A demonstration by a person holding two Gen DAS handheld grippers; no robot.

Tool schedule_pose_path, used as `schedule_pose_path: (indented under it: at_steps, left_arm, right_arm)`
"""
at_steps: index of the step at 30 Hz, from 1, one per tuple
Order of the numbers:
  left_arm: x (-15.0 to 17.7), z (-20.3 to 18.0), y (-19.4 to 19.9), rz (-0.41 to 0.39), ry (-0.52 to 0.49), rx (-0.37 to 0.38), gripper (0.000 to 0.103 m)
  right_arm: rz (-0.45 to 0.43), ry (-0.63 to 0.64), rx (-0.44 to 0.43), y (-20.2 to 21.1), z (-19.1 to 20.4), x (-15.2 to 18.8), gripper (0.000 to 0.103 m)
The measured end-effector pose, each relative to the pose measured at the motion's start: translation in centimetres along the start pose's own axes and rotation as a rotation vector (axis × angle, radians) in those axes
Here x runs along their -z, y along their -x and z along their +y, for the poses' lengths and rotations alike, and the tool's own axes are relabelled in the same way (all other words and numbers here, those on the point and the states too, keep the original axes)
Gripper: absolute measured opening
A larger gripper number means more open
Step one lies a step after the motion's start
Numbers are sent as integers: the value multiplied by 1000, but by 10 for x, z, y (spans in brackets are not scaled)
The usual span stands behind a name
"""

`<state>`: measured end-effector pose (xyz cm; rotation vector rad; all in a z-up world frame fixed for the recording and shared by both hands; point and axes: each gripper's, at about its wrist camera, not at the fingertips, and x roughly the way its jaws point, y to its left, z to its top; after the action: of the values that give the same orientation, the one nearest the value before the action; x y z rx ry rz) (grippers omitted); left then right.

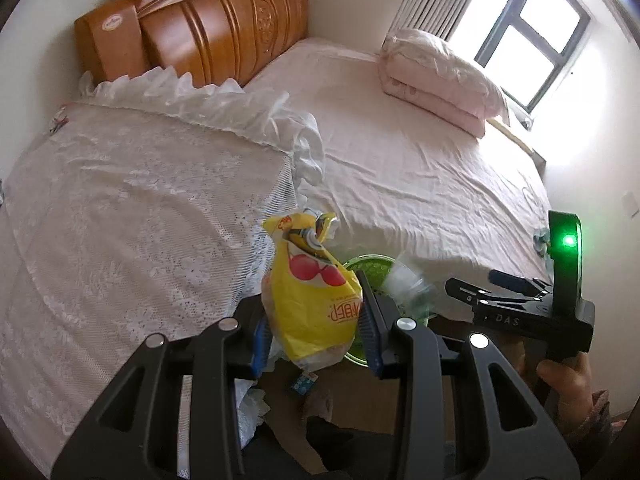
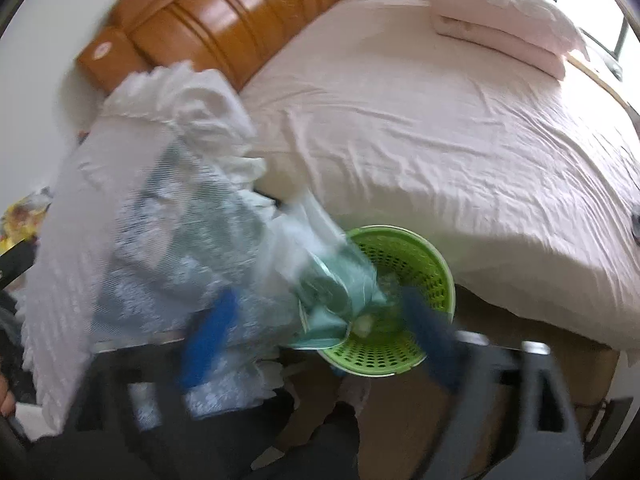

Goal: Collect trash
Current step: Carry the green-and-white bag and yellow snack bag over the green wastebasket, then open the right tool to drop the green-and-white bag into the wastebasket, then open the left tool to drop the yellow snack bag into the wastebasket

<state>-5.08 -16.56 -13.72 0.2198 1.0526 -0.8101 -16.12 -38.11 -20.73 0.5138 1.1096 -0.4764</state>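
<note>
My left gripper (image 1: 314,320) is shut on a yellow snack bag (image 1: 308,292) with red circles printed on it, and holds it up beside the bed. Just behind the bag stands a green perforated basket (image 1: 372,268) on the floor against the bed's edge. In the right wrist view my right gripper (image 2: 320,336) is open, its blue pads (image 2: 212,336) wide apart. A blurred piece of clear and teal plastic trash (image 2: 336,280) hangs between them over the rim of the basket (image 2: 424,256), touching neither pad. The same plastic trash (image 1: 404,280) shows over the basket in the left wrist view.
A bed with a pink sheet (image 1: 420,168) fills the right side, with a folded pink quilt (image 1: 436,80) and a wooden headboard (image 1: 216,16). A white lace cover (image 1: 132,184) drapes a surface on the left. A small blue wrapper (image 1: 304,384) lies on the floor.
</note>
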Motion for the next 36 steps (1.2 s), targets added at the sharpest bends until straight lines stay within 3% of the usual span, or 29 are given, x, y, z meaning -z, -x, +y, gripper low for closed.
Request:
schedule_pose_path:
  at_steps: [7, 18, 25, 33, 34, 36]
  left_arm:
    - [0, -14, -5, 16, -24, 0, 36]
    - [0, -46, -23, 63, -113, 26, 36]
    - [1, -93, -66, 152, -189, 107, 36]
    - [8, -151, -108, 209, -280, 127, 37]
    - [9, -158, -111, 211, -290, 127, 43]
    - [9, -168, -114, 211, -300, 126, 65]
  right_arm:
    - [53, -61, -21, -12, -29, -2, 101]
    - [42, -144, -9, -3, -54, 1, 101]
    - [24, -189, 16, 11, -83, 11, 101]
    - [14, -242, 64, 30, -133, 25, 101]
    - [11, -251, 67, 31, -139, 27, 101]
    - [7, -265, 69, 34, -149, 29, 101]
